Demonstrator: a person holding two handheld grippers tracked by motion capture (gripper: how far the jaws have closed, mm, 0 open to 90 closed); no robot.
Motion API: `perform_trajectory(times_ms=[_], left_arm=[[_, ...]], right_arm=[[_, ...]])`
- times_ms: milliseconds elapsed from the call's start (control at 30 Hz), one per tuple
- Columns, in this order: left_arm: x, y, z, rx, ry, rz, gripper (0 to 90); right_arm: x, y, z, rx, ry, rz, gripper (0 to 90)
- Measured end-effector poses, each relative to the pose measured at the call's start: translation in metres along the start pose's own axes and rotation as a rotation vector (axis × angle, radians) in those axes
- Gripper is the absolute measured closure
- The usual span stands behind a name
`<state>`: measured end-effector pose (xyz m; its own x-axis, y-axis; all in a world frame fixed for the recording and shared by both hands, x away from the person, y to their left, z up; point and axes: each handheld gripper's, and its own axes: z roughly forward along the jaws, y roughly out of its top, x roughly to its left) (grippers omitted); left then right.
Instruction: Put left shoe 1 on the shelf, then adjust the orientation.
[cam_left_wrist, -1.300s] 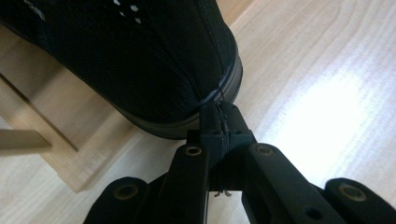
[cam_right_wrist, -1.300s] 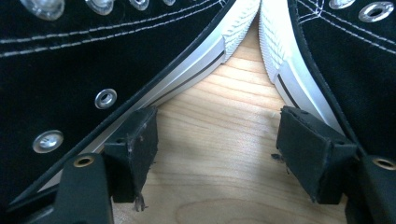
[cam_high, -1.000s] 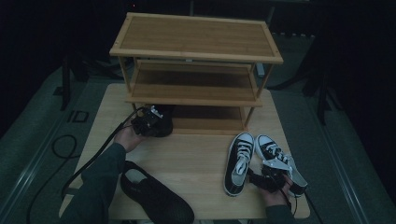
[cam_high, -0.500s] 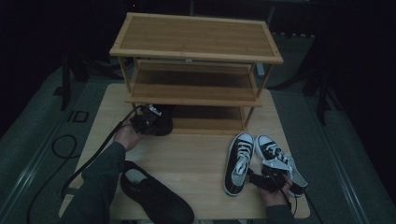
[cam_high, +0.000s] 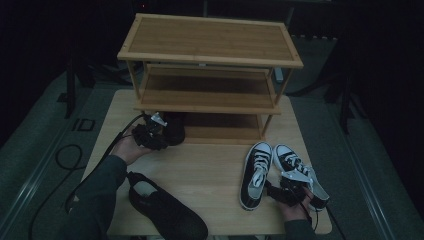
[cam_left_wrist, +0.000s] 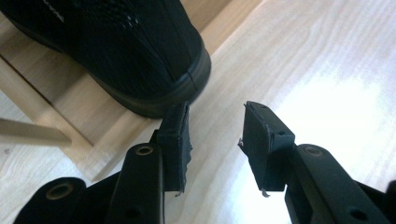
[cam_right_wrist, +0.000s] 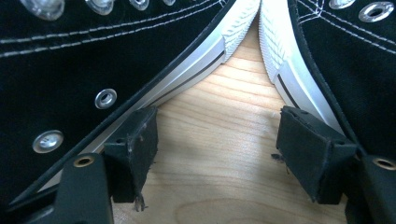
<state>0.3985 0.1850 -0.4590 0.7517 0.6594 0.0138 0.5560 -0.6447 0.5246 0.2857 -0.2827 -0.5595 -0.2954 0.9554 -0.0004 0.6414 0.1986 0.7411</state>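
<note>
Your left hand (cam_high: 131, 147) reaches in from the lower left with the forearm angled up across the table (cam_high: 210, 165), and the left gripper (cam_high: 156, 135) points at the foot of the wooden shoe rack (cam_high: 210, 60). Its jaws have just been opening and now stand apart with nothing between them; in the left gripper view the left gripper (cam_left_wrist: 212, 135) sits just short of the black mesh shoe (cam_left_wrist: 126, 46), whose end rests on the rack's lowest shelf beside a wooden post. Against the earlier frames, that shoe was gripped and is now let go, and your hand has drawn back and up a little. Your right hand (cam_high: 292, 205) has kept its place at the near right edge, the right gripper (cam_high: 290, 187) lying between the heels of the two black-and-white sneakers (cam_high: 255, 172). In the right gripper view the right gripper (cam_right_wrist: 217, 140) has its jaws wide on bare wood, the white sole edges close outside each pad; whether the pads touch them is hard to tell. A second black shoe (cam_high: 167, 212) lies near your left sleeve, partly cut off by the bottom edge. The room around is dark, and the mesh shoe under the shelf is barely distinguishable from above.
</note>
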Motion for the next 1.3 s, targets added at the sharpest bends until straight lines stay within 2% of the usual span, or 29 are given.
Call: perform_trajectory(times_ms=[67, 100, 200, 233, 267, 333, 367, 400, 567, 800, 1067, 1300], left_arm=[[-0.001, -0.001, -0.004, -0.004, -0.005, 0.004, 61.3], [-0.004, -0.003, -0.012, -0.017, -0.024, 0.018, 61.4], [-0.006, -0.005, -0.019, -0.03, -0.048, 0.026, 63.6], [-0.009, -0.008, -0.026, -0.041, -0.068, 0.037, 64.7], [-0.009, -0.008, -0.026, -0.041, -0.068, 0.037, 65.0], [-0.014, -0.014, -0.034, -0.067, -0.128, 0.057, 65.0], [-0.014, -0.014, -0.034, -0.067, -0.128, 0.057, 65.2], [-0.017, -0.019, -0.038, -0.074, -0.146, 0.063, 66.1], [-0.023, -0.028, -0.045, -0.094, -0.147, 0.045, 66.5], [-0.033, -0.043, -0.051, -0.129, -0.16, 0.04, 65.3], [-0.044, -0.053, -0.057, -0.163, -0.204, 0.036, 63.7], [-0.055, -0.059, -0.065, -0.176, -0.24, 0.06, 65.1]], right_arm=[[0.0, 0.0, 0.0, 0.0, 0.0, 0.0, 28.9], [0.0, 0.0, 0.0, 0.0, 0.0, 0.0, 28.9], [0.0, 0.0, 0.0, 0.0, 0.0, 0.0, 28.9], [0.0, 0.0, 0.0, 0.0, 0.0, 0.0, 28.9], [0.0, 0.0, 0.0, 0.0, 0.0, 0.0, 28.9], [0.0, 0.0, 0.0, 0.0, 0.0, 0.0, 28.9], [0.0, 0.0, 0.0, 0.0, 0.0, 0.0, 28.9], [0.0, 0.0, 0.0, 0.0, 0.0, 0.0, 28.9], [0.0, 0.0, 0.0, 0.0, 0.0, 0.0, 28.9], [0.0, 0.0, 0.0, 0.0, -0.001, 0.001, 29.0], [0.0, 0.0, 0.0, 0.0, -0.001, 0.0, 28.9], [0.0, 0.0, 0.0, 0.0, -0.001, 0.0, 28.9]])
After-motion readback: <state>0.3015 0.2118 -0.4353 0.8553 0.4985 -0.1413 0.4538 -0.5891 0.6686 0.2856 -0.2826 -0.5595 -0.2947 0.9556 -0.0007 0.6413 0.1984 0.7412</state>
